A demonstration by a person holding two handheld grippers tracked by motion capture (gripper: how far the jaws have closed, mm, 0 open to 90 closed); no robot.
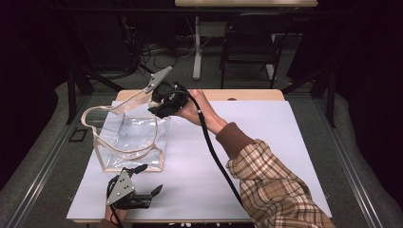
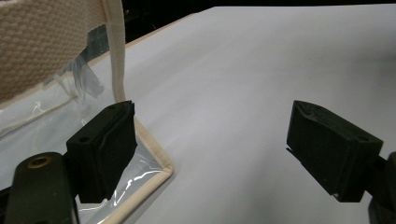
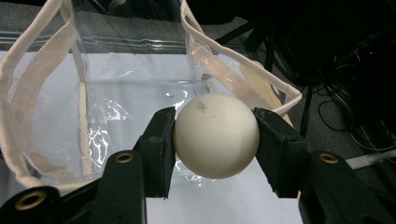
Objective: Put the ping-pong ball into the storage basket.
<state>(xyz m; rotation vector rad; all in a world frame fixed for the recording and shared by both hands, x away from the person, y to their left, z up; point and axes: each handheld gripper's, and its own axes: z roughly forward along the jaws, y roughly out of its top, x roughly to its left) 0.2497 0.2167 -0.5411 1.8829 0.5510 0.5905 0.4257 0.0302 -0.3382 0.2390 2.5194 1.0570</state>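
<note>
The right gripper (image 3: pixel 215 135) held a white ball (image 3: pixel 215 135) — the jaws pressed on its two sides, one pad against each flank, with the ball clear of any surface. In the right gripper view the ball hung in front of the open mouth of a clear plastic bag (image 3: pixel 126 93), whose cream webbing trim and handles framed the opening; a faint dark smudge marked the top of the ball. Whether the ball was over the opening or only just beside the rim could not be told.

In the high view the right gripper (image 1: pixel 159 102) sat at the far edge of the bag (image 1: pixel 130 137), near the back of the desk (image 1: pixel 266 142), the person's right hand (image 1: pixel 192 111) and plaid sleeve (image 1: pixel 275 185) reaching across from the lower right. The bag stood on the white sheet toward the desk's left half, one handle loop lifted up near the gripper.

The left gripper (image 1: pixel 140 183) rested low at the near edge of the desk, just in front of the bag's near corner. Its jaws stood wide open with nothing between them — in the left gripper view (image 2: pixel 210 149) the left-hand jaw lay just beside the bag's cream-edged corner (image 2: pixel 156 158), bare white sheet in the gap.
</note>
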